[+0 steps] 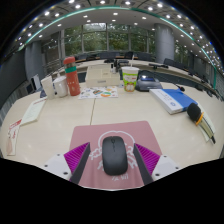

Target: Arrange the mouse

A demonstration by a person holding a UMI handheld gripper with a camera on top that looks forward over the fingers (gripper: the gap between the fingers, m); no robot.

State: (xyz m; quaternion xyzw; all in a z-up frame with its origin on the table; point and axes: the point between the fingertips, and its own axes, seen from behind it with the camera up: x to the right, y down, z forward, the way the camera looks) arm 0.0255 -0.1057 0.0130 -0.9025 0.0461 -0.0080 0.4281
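A black computer mouse (114, 153) lies on a pink mouse mat (112, 130) with a white pattern, on the light desk (150, 115). My gripper (113, 158) is low over the mat with the mouse between its fingers. The magenta left fingertip (77, 155) and right fingertip (148, 155) flank the mouse, each with a narrow gap. The fingers are open and the mouse rests on the mat.
Beyond the mat stand a red bottle (70, 75), a white cup (58, 87), a printed sheet (98, 92) and a pale green cup (129, 78). A blue book (172, 98) and a dark object (200, 118) lie to the right. A white flat item (33, 110) lies to the left.
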